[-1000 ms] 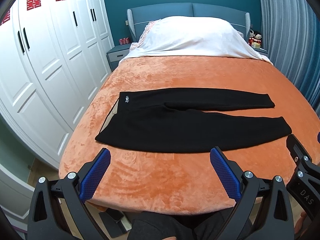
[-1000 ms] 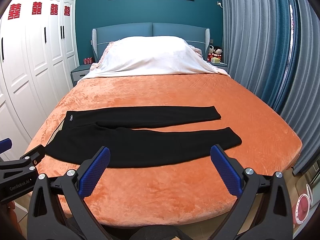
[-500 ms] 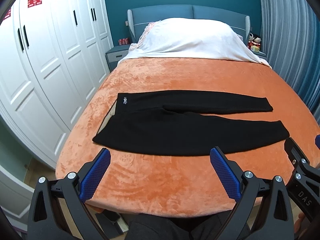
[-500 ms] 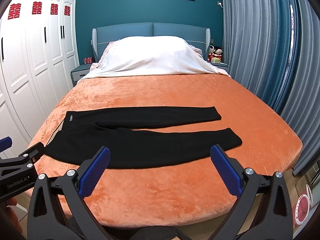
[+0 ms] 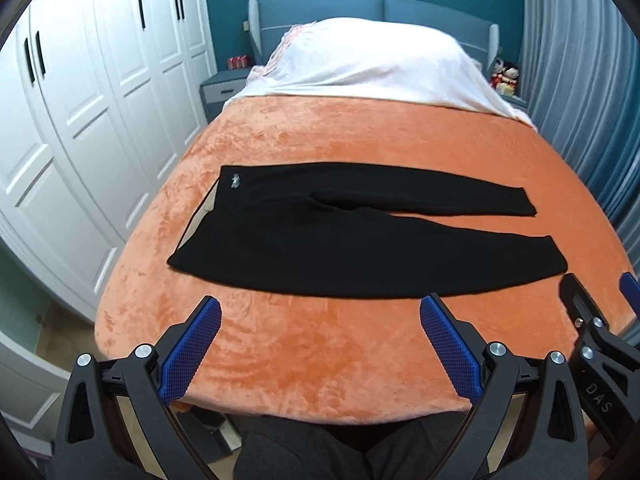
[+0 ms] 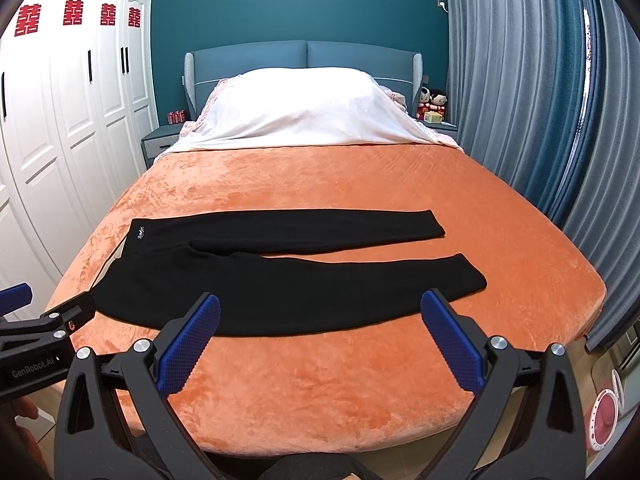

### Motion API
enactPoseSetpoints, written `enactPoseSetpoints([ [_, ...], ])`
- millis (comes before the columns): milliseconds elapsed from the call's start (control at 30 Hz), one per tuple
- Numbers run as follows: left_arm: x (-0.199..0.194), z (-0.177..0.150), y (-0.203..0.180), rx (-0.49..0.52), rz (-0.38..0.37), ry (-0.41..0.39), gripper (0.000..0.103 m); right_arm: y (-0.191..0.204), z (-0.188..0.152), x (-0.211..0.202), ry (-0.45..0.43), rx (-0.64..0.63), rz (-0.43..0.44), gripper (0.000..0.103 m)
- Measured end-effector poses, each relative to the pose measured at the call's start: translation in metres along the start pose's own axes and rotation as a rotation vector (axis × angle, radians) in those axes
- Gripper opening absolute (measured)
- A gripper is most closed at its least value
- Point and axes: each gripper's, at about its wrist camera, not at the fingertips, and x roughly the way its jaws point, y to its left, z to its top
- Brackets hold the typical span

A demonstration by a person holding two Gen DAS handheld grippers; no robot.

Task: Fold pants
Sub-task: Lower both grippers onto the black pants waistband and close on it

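From the left wrist view, the left gripper (image 5: 320,340) hovers above the near edge of the bed (image 5: 360,380), its blue pads wide apart and holding nothing. The black pants (image 5: 340,252) lie flat on the orange blanket (image 5: 360,144), with the waistband to the left and both legs stretched to the right, a little apart from each other. They lie spread like this, I think, so that one leg can be laid over the other as the first fold. The near leg ends close to the right gripper (image 5: 592,320), which enters at the right border of this view. A white wardrobe (image 5: 80,140) stands to the left of the bed, and a white cover (image 5: 372,64) lies over the pillows at the far end.

Through the right wrist view, the right gripper (image 6: 320,340) is also wide open and empty, and it hovers just before the near leg of the pants (image 6: 300,292). The left gripper (image 6: 48,320) shows at the left border, near the waistband corner. It seems each gripper takes one end of the garment: the left for the waist, the right for the leg cuffs. No fold is made yet, so the task is at its beginning. The thin cloth may be hard to pinch from the soft blanket.
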Motion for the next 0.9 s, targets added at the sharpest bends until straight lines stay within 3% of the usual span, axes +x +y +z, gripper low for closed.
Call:
enactPoseSetpoints([
  [300,0.006,0.004,0.005,-0.029,0.008,0.022,0.098,0.001,0.001,0.008,0.012,0.001,-0.001,0.098],
  [433,0.012,0.009,-0.002,-0.002,0.099,0.024,0.098,0.003,0.002,0.015,0.021,0.001,-0.001,0.098],
  [533,0.012,0.011,-0.005,0.009,0.154,-0.026,0.098,0.002,0.002,0.021,0.030,0.004,-0.001,0.098],
  [800,0.041,0.020,-0.004,0.013,0.023,-0.034,0.098,-0.009,0.004,0.056,0.057,0.016,0.008,0.098],
  [900,0.077,0.024,-0.002,-0.014,-0.022,0.056,0.098,-0.029,0.010,0.087,0.063,0.048,0.071,0.098],
])
